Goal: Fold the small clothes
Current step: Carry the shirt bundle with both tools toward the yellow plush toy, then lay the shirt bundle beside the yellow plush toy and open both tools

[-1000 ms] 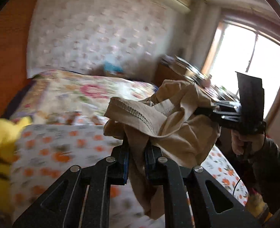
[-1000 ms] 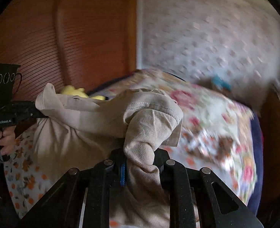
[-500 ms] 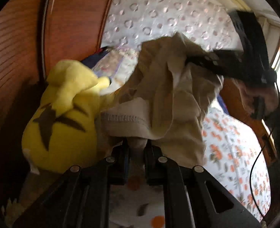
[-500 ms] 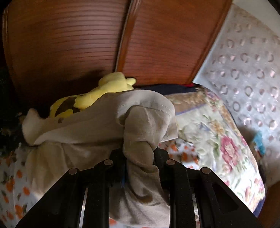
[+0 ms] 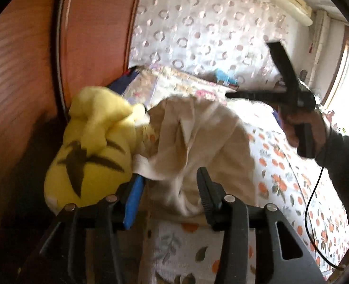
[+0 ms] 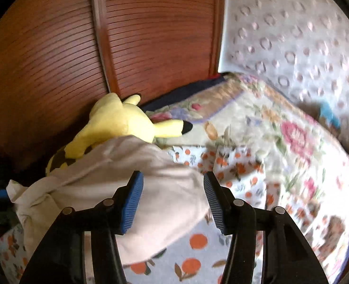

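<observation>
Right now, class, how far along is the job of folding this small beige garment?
Done: the beige garment has been released; both the left claw and right claw are open. In hand: nothing. Left: it lies bunched against the yellow plush toy on the orange-print sheet, so smoothing and folding remain.

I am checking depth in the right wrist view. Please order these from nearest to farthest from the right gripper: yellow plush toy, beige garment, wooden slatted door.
1. beige garment, between the open jaws.
2. yellow plush toy, behind it, left.
3. wooden slatted door, farthest back.
</observation>
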Tool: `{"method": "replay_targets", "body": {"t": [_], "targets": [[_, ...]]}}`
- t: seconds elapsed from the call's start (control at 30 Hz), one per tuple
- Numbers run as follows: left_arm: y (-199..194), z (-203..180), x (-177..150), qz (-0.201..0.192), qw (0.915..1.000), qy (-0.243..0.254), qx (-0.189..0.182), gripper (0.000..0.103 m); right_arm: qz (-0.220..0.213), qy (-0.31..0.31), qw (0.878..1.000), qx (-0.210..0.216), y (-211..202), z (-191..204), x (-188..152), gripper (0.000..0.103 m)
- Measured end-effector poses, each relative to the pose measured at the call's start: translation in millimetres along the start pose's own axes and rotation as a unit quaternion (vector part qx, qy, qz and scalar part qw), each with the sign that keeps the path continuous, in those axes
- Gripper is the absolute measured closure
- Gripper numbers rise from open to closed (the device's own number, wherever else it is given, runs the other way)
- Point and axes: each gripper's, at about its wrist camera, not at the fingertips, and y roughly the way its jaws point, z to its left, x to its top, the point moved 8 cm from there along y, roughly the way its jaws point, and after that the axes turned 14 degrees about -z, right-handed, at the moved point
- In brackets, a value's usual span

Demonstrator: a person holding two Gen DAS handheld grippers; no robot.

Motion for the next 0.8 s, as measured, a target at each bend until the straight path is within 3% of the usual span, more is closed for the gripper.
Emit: {"method": "replay_targets", "body": {"t": [0.13,0.33,0.63,0.8], "targets": [[26.2,-7.1,8.2,0.022,0.9995,0.016,-0.017,0.051,0.011,0.043,0.999,-0.002,2.6,-7.4,-11.0,0.048],[52.1,-10.9,13.7,0.034,0.9987,0.036,-0.011,0.051,-0.01,0.06,0.998,-0.002,-36.0,-15.1,-12.0,0.048],[5.9,9.0,43.4,-0.023,0.9976,0.048,0.044,0.051,-0.027,0.044,0.999,-0.009,-96.7,-6.2,-37.9,0.048],[-3.3,8.7,57.4,-0.044,0.9967,0.05,0.046,0.051,-0.031,0.04,0.999,-0.009,-117.8,1.4,-45.3,0.048]]}}
